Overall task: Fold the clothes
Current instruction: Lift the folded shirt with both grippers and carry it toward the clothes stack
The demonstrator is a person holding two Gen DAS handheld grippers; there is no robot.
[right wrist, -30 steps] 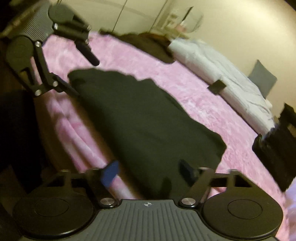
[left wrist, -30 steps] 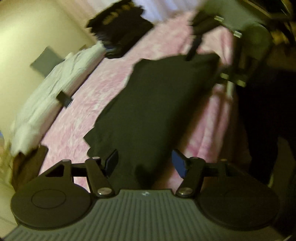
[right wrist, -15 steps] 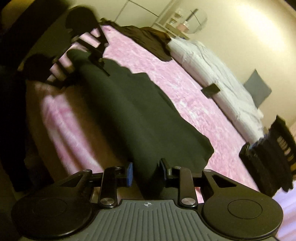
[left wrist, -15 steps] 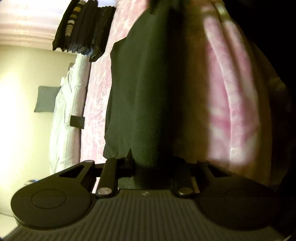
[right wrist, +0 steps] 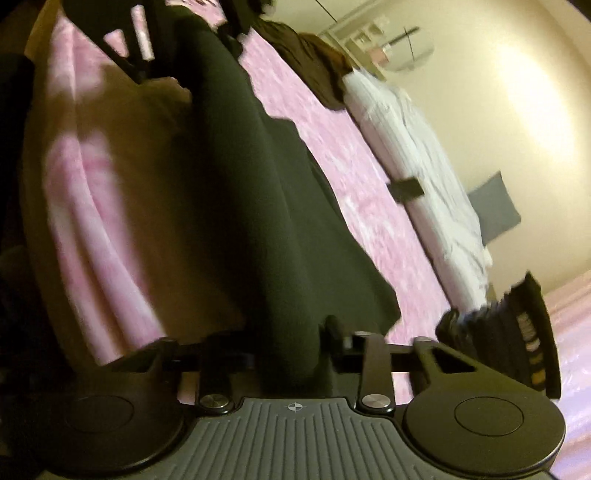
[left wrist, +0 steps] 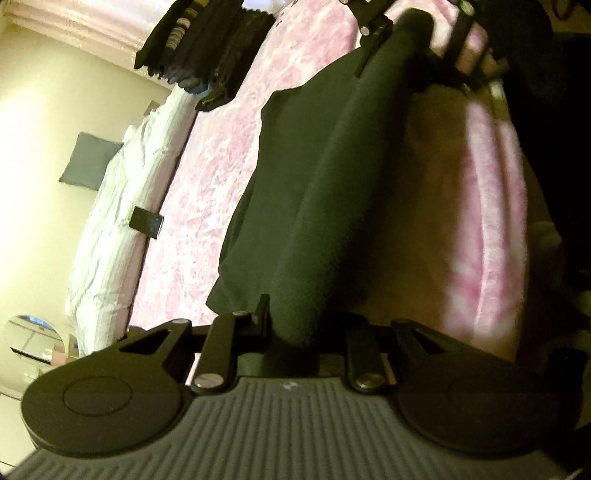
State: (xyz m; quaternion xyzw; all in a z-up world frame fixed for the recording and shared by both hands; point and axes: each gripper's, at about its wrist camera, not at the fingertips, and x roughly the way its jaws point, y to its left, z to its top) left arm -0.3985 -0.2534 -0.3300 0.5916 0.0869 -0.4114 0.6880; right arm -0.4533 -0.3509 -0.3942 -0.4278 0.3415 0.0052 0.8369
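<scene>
A black garment lies on the pink bedspread, its near edge lifted into a ridge between the two grippers. My left gripper is shut on one end of that edge. My right gripper is shut on the other end, and it also shows at the top of the left wrist view. The garment fills the middle of the right wrist view, and the left gripper shows at its top left. The gripped fabric hides the fingertips.
A stack of folded dark clothes sits on the bed's far part, also in the right wrist view. A white duvet lies along the wall with a small black object by it. A brown garment lies further along the bed.
Both grippers closed on the garment's near edge and lifted it, so the edge now rises as a ridge between them. Both views have tilted.
</scene>
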